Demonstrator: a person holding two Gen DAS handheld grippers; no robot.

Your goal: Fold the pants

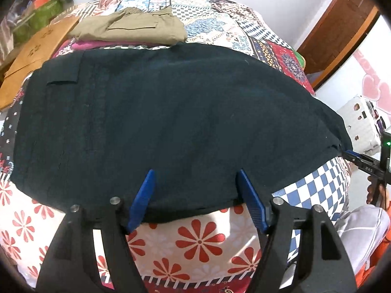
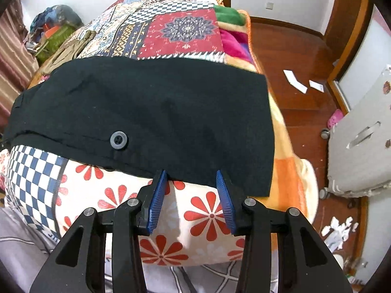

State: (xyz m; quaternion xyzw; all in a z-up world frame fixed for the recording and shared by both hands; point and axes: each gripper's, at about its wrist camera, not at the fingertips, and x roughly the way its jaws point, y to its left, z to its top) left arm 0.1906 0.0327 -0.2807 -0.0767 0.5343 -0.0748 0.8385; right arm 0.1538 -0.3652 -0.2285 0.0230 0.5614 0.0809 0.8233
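Lying flat across the patchwork bedspread (image 1: 200, 239), the black pants (image 1: 171, 122) meet the spread-jawed left gripper (image 1: 195, 195) and right gripper (image 2: 191, 195) at their near edge.

Here's the bed (image 1: 210, 241), dressed in a patchwork cover of red flowers, blue checks and ornate panels; the dark pants (image 1: 171, 122) lie flat across it, filling the middle; up at 12 o'clock in the left wrist view sit folded khaki pants (image 1: 132, 28); at 10 o'clock, brown cardboard (image 1: 34, 51) rests at the bed's edge; an orange blanket (image 2: 286, 178) shows at 4 o'clock in the right wrist view.
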